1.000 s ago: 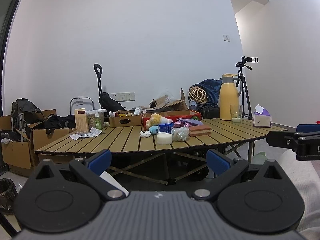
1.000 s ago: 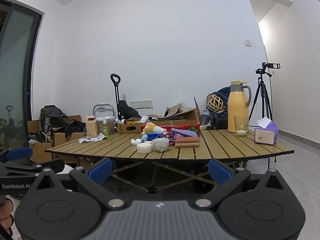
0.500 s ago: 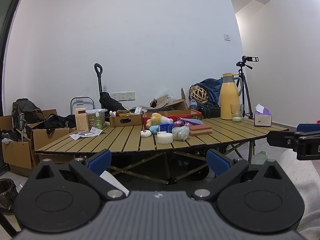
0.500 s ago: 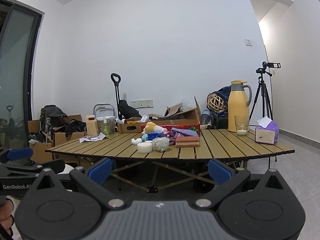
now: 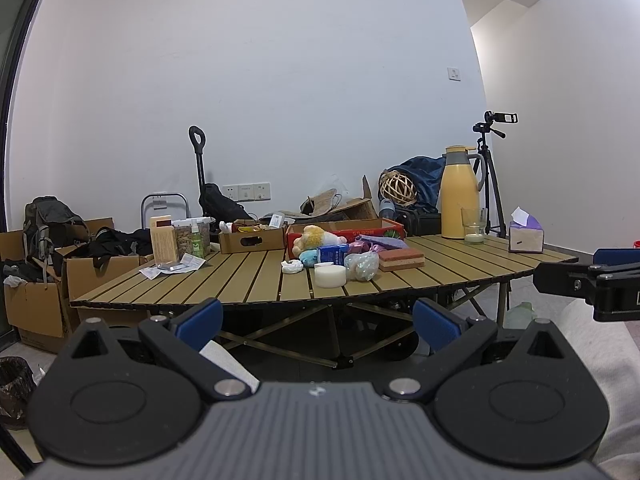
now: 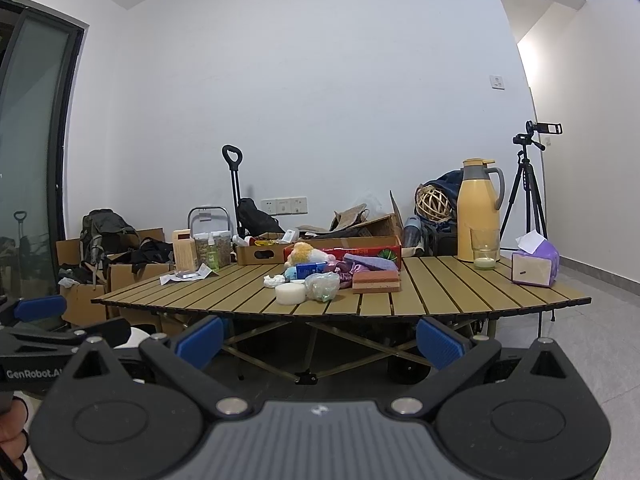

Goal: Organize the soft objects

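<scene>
Basically approach stage: left gripper (image 5: 316, 320) and right gripper (image 6: 320, 334), both wide and empty, well short of the plush toy (image 5: 310, 237) pile; close in next.

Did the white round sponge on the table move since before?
No. The white round sponge sits beside the clear bag, in front of the blue box, as before.

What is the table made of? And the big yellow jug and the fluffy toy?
The table looks like wooden or bamboo slats, matte tan, with dark gaps between strips. The yellow jug seems smooth plastic or painted metal with a grey lid; hard to tell which. The fluffy toy looks like plush fabric, fuzzy and soft-edged.
</scene>
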{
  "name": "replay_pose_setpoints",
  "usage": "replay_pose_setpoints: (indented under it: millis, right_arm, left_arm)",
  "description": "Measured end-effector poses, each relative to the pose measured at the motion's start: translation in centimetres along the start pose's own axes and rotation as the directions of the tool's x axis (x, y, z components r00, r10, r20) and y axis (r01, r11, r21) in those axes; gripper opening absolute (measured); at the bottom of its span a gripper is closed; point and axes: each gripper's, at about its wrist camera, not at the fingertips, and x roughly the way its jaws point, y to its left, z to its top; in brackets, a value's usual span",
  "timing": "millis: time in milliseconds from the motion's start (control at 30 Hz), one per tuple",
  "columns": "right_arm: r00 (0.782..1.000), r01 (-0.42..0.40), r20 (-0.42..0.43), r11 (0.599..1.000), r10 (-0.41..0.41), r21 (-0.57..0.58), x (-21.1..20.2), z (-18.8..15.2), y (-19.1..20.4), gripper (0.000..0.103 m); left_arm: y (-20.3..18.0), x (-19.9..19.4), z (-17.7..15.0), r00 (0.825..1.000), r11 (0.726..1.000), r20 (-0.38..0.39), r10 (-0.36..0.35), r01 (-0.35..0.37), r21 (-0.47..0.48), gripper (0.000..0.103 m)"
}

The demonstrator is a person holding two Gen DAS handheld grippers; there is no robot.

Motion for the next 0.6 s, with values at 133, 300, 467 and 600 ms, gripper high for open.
replay_pose_setpoints:
  millis: [133, 300, 467, 600]
  right_arm:
    - [1.000, -0.001, 0.001, 1.000, 0.001, 0.002, 0.0, 0.0, -0.1, 0.103]
    - [1.000, -0.013, 0.018, 1.000, 0.014, -0.020, 0.8, 0.4, 0.1, 0.103]
    - [0.999, -0.031, 0.034, 0.998, 0.033, -0.046, 3.1, 1.1, 0.1, 0.103]
    - [0.999, -0.029, 0.026, 0.999, 0.029, -0.034, 5.6, 1.4, -0.4, 0.103]
  left_arm:
    - [0.1, 0.0, 0.0, 1.000, 1.000, 0.000, 0.001, -0.001, 0.000, 0.103]
    - [0.1, 0.7, 0.3, 1.000, 1.000, 0.010, 0.007, -0.007, -0.003, 0.103]
    - [0.6, 3.4, 1.2, 1.000, 1.000, 0.009, 0.013, -0.013, -0.012, 0.103]
    - [0.8, 6.2, 1.5, 1.000, 1.000, -0.020, -0.005, 0.005, -0.013, 0.103]
